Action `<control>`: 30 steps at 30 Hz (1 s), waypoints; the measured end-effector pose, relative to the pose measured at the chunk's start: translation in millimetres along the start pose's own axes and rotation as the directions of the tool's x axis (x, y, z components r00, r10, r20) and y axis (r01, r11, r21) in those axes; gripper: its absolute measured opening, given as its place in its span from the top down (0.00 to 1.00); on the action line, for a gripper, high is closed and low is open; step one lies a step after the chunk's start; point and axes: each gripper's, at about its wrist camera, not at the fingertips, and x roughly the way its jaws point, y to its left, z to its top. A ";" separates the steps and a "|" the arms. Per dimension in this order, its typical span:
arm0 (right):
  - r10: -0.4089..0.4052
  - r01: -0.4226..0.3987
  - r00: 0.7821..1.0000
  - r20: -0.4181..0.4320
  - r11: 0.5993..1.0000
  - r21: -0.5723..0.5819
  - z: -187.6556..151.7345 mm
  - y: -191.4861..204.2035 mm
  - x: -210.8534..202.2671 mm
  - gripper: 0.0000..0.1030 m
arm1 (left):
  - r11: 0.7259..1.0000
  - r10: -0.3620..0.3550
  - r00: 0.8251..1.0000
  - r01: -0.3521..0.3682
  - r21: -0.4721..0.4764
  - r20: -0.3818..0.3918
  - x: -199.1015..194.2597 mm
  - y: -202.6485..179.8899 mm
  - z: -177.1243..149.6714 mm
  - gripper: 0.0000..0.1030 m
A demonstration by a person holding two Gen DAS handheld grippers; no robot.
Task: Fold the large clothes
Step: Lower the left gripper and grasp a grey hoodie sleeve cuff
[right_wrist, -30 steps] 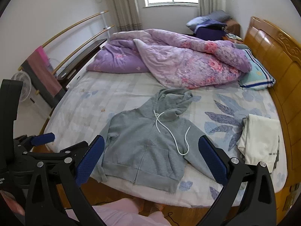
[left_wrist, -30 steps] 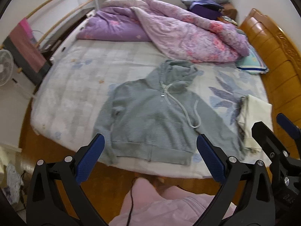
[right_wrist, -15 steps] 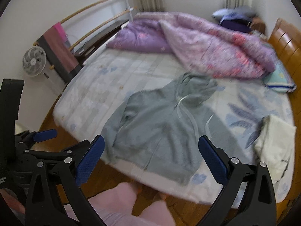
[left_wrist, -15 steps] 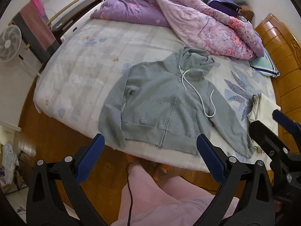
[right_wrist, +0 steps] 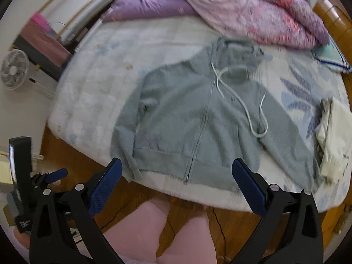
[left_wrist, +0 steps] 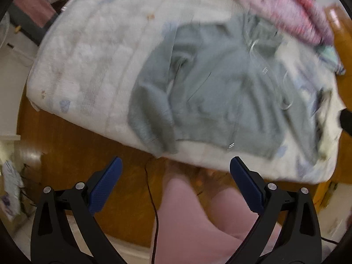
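Lying flat and zipped on a pale bed (right_wrist: 92, 83), a grey hoodie (right_wrist: 198, 114) has its hem at the near edge, above wooden floor (right_wrist: 72, 160). Left gripper (left_wrist: 175, 189) and right gripper (right_wrist: 176, 187) hover with jaws apart, holding nothing.

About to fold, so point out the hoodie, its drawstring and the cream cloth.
hoodie (right_wrist: 176, 118), right wrist view, left chest panel
drawstring (right_wrist: 253, 127), right wrist view, lower loop
cream cloth (right_wrist: 336, 136), right wrist view, top face
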 end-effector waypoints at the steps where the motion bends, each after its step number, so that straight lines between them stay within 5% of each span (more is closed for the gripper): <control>1: -0.014 0.014 1.000 -0.023 1.000 0.012 -0.9 2.7 7.7 0.06 | 1.000 -0.001 1.000 0.002 0.016 -0.024 17.3 5.1 5.4 0.05; 8: -0.068 0.086 0.985 -0.156 0.990 0.115 -12.3 4.7 68.0 0.06 | 0.991 0.071 0.983 -0.050 0.127 -0.168 125.2 13.7 16.7 0.05; 11: -0.069 0.099 0.976 -0.207 0.986 0.137 -15.9 0.5 89.1 0.06 | 0.996 0.059 0.975 -0.042 0.083 -0.214 158.7 22.0 7.2 0.05; 16: -0.064 0.104 0.958 -0.280 0.986 0.133 -19.5 -10.7 135.3 0.06 | 0.977 0.200 0.962 -0.210 -0.035 -0.187 215.4 29.0 -3.4 0.05; 21: -0.078 0.123 0.938 -0.339 0.986 0.114 -17.6 -29.2 171.4 0.06 | 0.965 0.255 0.940 -0.263 -0.002 -0.224 252.1 16.9 -16.6 0.06; 22: -0.081 0.124 0.933 -0.350 0.987 0.103 -16.2 -32.1 176.4 0.06 | 0.965 0.255 0.939 -0.262 -0.001 -0.233 254.9 16.8 -19.0 0.17; 23: -0.083 0.124 0.932 -0.353 0.988 0.097 -15.9 -34.3 178.8 0.06 | 0.965 0.254 0.937 -0.263 -0.005 -0.242 254.9 19.2 -21.4 0.52; 26: -0.063 0.090 0.935 -0.348 0.994 0.062 -10.1 -38.2 180.2 0.06 | 0.979 0.139 0.944 -0.176 -0.101 -0.298 249.9 42.9 -22.3 0.90; 30: -0.045 0.054 0.944 -0.326 0.998 0.018 1.1 -42.7 168.6 0.07 | 0.960 0.071 0.961 -0.138 -0.243 -0.266 203.9 100.1 -2.1 0.96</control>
